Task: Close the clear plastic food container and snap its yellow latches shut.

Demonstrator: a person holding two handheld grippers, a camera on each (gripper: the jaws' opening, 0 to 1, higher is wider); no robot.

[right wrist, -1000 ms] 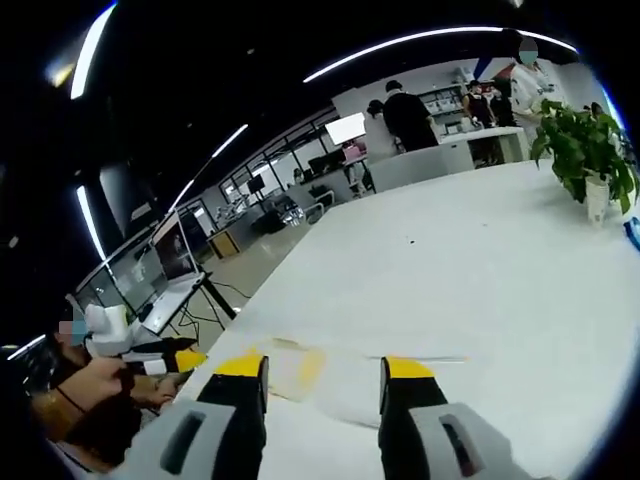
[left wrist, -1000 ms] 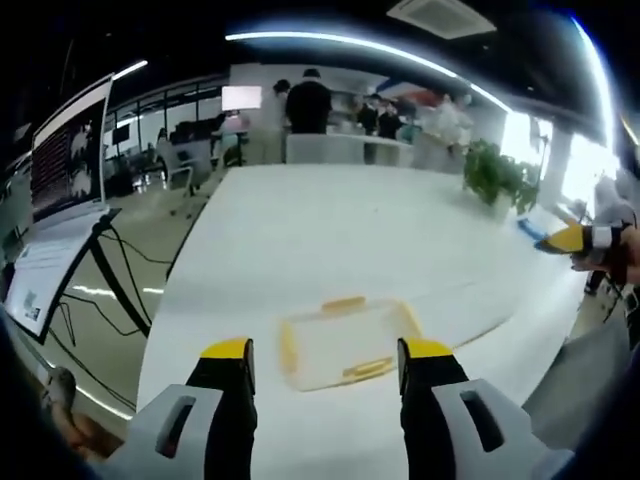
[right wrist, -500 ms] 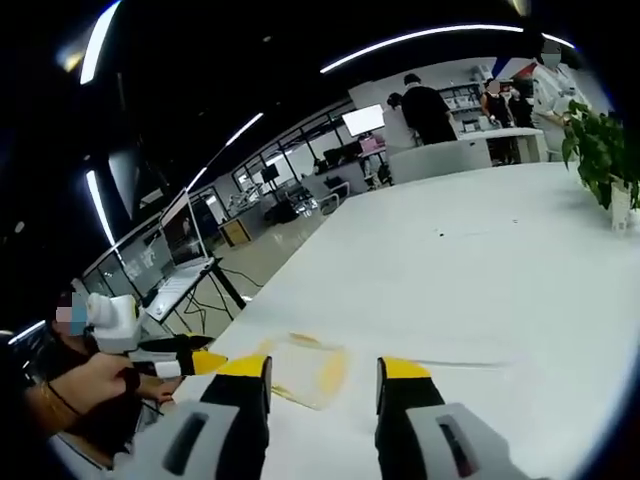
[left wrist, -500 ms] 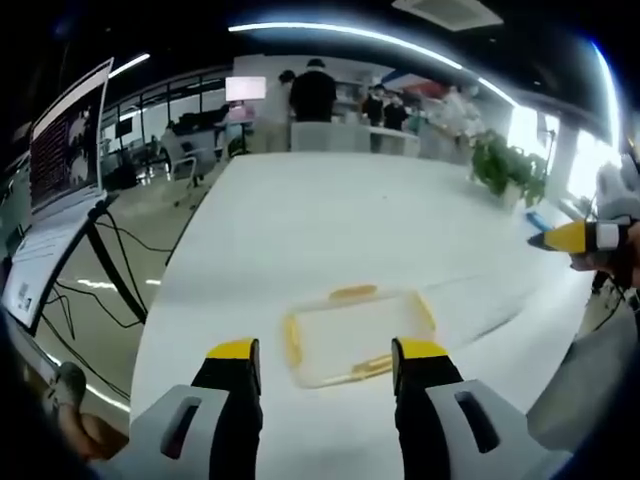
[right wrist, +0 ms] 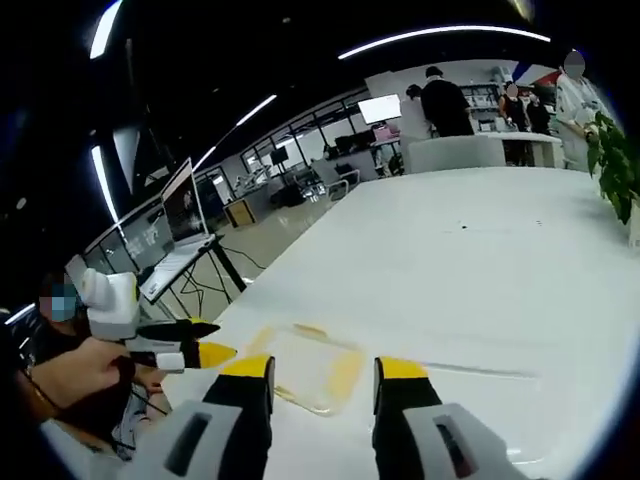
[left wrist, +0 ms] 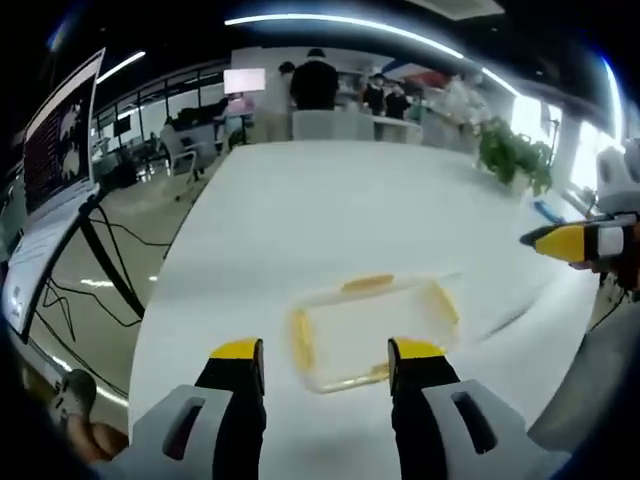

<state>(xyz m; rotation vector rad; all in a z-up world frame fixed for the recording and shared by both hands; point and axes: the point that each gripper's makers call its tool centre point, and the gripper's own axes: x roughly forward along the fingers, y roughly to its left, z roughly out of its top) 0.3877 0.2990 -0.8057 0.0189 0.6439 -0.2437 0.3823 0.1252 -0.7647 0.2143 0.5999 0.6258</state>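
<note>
clear container (left wrist: 372, 335), yellow latches (left wrist: 302, 340), flat on table

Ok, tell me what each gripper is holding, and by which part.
Nothing. The left gripper and right gripper are open and empty, short of the container.

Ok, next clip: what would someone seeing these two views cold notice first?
Probably the clear plastic food container with yellow latches, lying alone on the long white table just beyond the left gripper, whose yellow-tipped jaws stand apart. In the right gripper view the same container sits ahead of the right gripper, also open. A green potted plant stands at the table's far side.
</note>
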